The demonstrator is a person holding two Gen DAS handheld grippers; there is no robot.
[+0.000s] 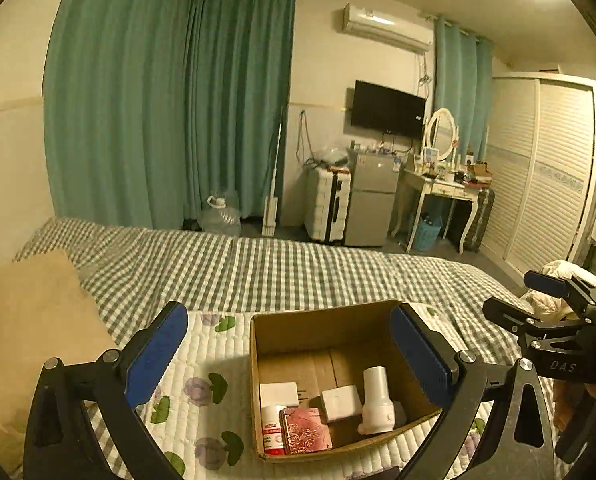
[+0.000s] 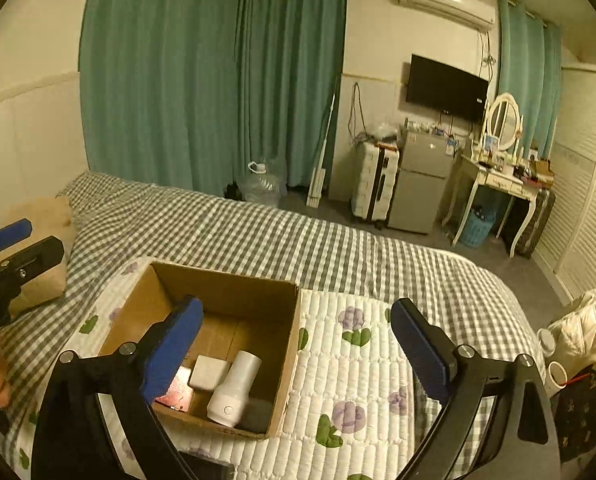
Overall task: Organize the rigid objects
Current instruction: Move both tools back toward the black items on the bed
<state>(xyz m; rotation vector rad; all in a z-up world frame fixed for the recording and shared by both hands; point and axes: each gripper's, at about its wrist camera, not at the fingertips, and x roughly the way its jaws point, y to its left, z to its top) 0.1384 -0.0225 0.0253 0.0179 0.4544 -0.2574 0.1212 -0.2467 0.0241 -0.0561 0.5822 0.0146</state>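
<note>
1. both hand-held grippers hung above the bed, each with its blue pads spread wide and nothing between them. the left hand-held gripper [image 1: 290,354] framed the near part of the cardboard box [image 1: 321,320]; the right hand-held gripper [image 2: 298,350] framed the box's right wall and the quilt beside it.
2. in the left wrist view the right hand-held gripper showed at the right edge, apart from the box.
3. the cardboard box sat open-topped on a white quilted pad with purple flowers [image 2: 349,364], which lay over a grey checked bedsheet [image 1: 282,268].
4. inside the box, toward its near side, lay a white cylinder-shaped device [image 1: 375,400] leaning on its side, a white square block [image 1: 339,402] just left of it, a second white block [image 1: 278,394] farther left, a small white bottle with a red label [image 1: 273,428] in the near-left corner, and a pink patterned case [image 1: 305,430] beside that bottle.
5. in the right wrist view a dark rounded thing [image 2: 256,416] lay at the near-right corner of the box, next to the white device; what it was could not be told.
6. a tan pillow [image 1: 26,320] rested at the left of the bed, well apart from the box.
7. across the room stood teal curtains [image 1: 158,100], a wall tv [image 1: 387,109], a small fridge [image 1: 371,200] and a white dressing table with an oval mirror [image 1: 441,134].
</note>
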